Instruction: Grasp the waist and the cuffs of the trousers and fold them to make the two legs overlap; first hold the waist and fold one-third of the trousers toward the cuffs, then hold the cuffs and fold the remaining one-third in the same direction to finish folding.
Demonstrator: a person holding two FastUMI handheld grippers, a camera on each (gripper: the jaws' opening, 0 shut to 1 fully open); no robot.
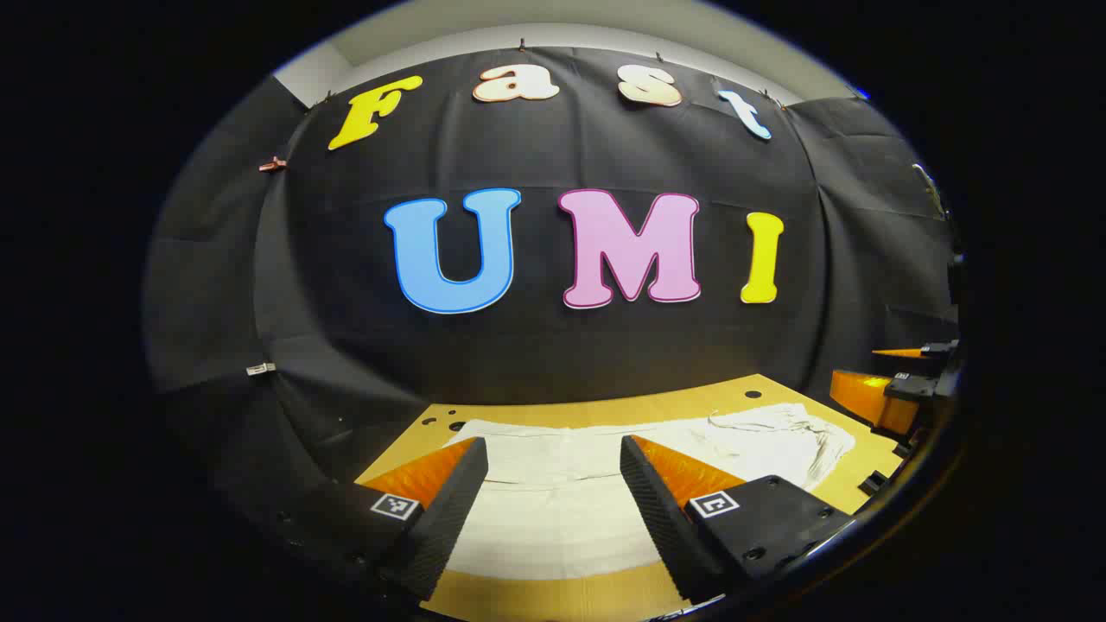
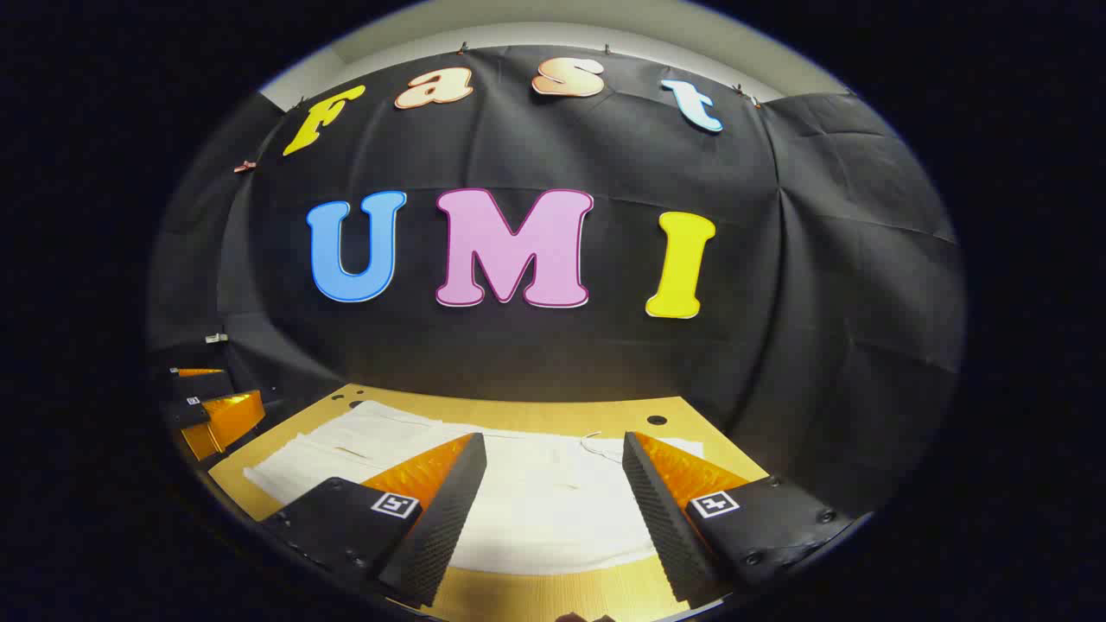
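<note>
Left hand-held gripper (image 1: 553, 453): fingers spread wide, holding nothing; poised above the near part of the trousers

Right hand-held gripper (image 2: 553, 449): fingers likewise wide apart, nothing between them; above the cloth; also seen at the right edge of the left gripper view (image 1: 899, 380)

White trousers (image 1: 605, 484): spread flat across the tabletop; rumpled, gathered end toward the right in the left gripper view; a thin cord lies on the cloth in the right gripper view

Wooden tabletop (image 1: 553, 596): bare strip along the near edge; small holes near its far corners
</note>
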